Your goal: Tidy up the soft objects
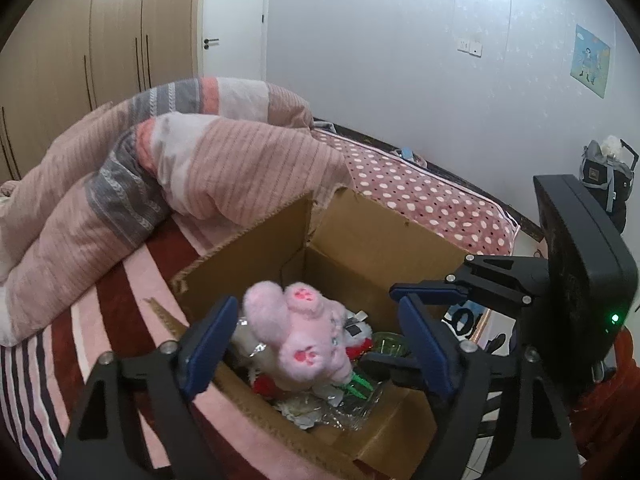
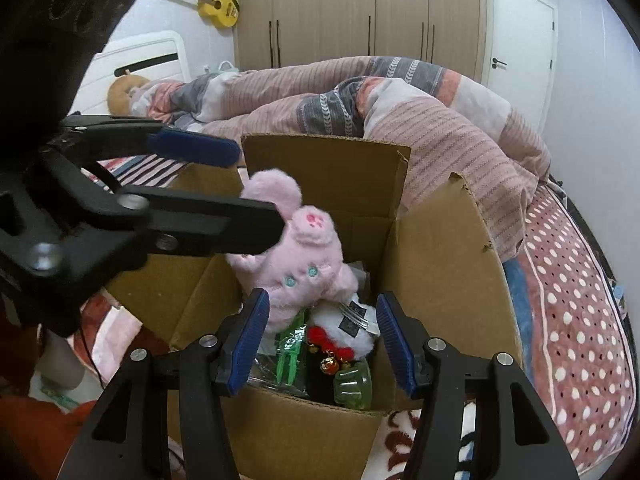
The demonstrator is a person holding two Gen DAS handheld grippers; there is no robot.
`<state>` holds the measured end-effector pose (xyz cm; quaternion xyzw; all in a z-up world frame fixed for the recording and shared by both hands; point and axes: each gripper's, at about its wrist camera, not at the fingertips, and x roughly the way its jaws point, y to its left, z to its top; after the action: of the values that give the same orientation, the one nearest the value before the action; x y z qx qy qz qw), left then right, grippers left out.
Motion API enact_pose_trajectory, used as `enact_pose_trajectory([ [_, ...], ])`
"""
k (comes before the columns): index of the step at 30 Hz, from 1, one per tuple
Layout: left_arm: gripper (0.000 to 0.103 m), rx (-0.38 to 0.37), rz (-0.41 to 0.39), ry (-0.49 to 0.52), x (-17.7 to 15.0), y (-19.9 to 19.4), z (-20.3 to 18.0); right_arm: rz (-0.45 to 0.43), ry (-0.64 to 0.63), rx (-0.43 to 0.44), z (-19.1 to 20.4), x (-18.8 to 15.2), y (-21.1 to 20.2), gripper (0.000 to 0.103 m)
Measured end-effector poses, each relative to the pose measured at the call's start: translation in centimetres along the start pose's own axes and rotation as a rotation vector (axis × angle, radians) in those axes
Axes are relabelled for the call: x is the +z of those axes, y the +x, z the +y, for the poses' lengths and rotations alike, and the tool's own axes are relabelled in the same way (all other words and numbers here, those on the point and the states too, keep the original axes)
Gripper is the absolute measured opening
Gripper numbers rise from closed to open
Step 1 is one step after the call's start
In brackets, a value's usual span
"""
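A pink plush toy point(image 1: 298, 334) lies upside down in an open cardboard box point(image 1: 372, 248) on the bed, on top of a white plush with red trim point(image 2: 346, 334) and green plastic items. My left gripper point(image 1: 320, 346) is open above the box, its blue pads either side of the pink plush without touching it. My right gripper point(image 2: 322, 340) is open over the box's near edge, above the white plush. The pink plush point(image 2: 298, 254) and the box point(image 2: 444, 264) also show in the right wrist view, with the left gripper's fingers point(image 2: 208, 226) reaching in from the left.
A pink and grey striped duvet point(image 1: 168, 176) is heaped behind the box. A polka-dot sheet point(image 1: 424, 196) covers the bed to the right. A wardrobe point(image 2: 360, 8), a door point(image 1: 234, 20) and a yellow guitar point(image 2: 212, 0) are at the walls.
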<state>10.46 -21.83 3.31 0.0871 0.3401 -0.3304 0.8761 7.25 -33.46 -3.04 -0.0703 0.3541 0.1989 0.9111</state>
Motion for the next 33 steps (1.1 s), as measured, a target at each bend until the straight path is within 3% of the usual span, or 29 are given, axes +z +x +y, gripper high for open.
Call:
enact_pose_trajectory([
  [8, 0.100, 0.090, -0.106, -0.010, -1.2, -5.6, 0.4, -0.059, -0.001, 0.051, 1.4, 1.1, -2.2, 0.069],
  [16, 0.102, 0.320, -0.219, -0.078, -4.2, -11.8, 1.3, -0.195, -0.004, 0.121, 3.7, 2.8, -4.3, 0.102],
  [24, 0.102, 0.533, -0.349, -0.192, -8.1, -15.7, 2.3, -0.372, -0.046, 0.141, 5.8, 3.5, -6.3, 0.103],
  [33, 0.102, 0.586, -0.402, -0.306, -10.3, -16.2, 3.7, -0.413, -0.052, 0.189, 6.5, 3.0, -6.4, 0.103],
])
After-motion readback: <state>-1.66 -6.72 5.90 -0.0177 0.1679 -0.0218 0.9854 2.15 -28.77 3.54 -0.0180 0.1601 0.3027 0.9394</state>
